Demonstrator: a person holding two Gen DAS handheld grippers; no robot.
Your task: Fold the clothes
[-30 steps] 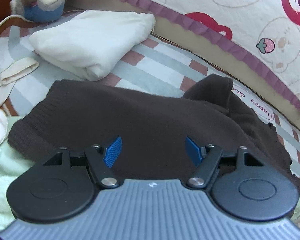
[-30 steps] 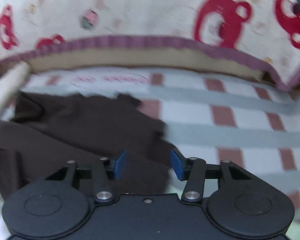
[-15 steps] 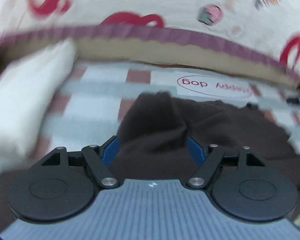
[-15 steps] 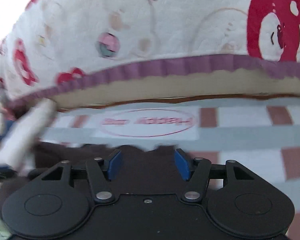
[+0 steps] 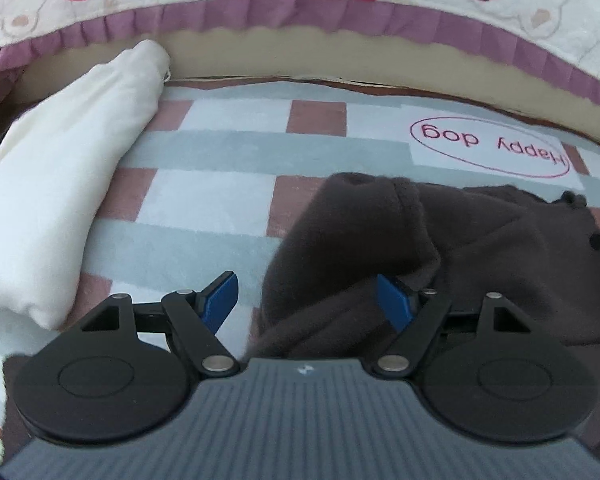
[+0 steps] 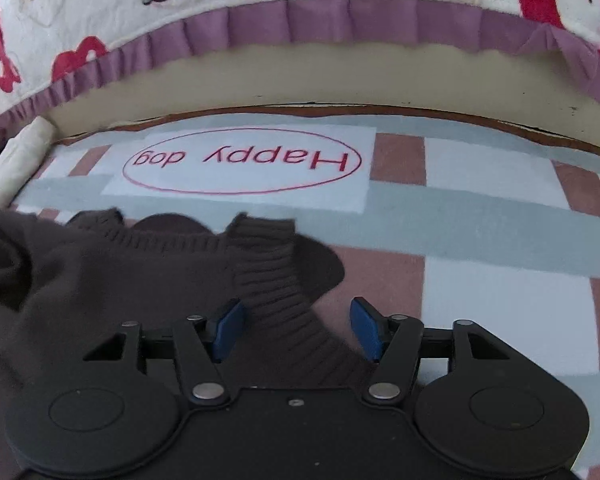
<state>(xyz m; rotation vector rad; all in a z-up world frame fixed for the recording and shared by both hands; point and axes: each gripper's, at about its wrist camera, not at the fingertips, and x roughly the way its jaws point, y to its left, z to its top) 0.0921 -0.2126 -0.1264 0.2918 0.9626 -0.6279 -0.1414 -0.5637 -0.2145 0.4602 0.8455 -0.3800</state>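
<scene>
My left gripper (image 5: 306, 300) and right gripper (image 6: 296, 330), both spread, straddle the rumpled brown sweater (image 6: 140, 276) on the checked mat (image 6: 480, 236), its ribbed cuff (image 6: 276, 280) between the right fingers, placed for pinching edges.

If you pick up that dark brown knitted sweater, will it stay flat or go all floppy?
Probably floppy: the dark brown knitted sweater already lies bunched in soft folds. Its ribbed hem curls up, so it likely droops. The thick knit probably grips rather than slips.

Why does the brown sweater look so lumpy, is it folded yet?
Not folded yet. The brown sweater lies bunched on the checked mat, its ribbed edge rumpled between the open right gripper.
</scene>
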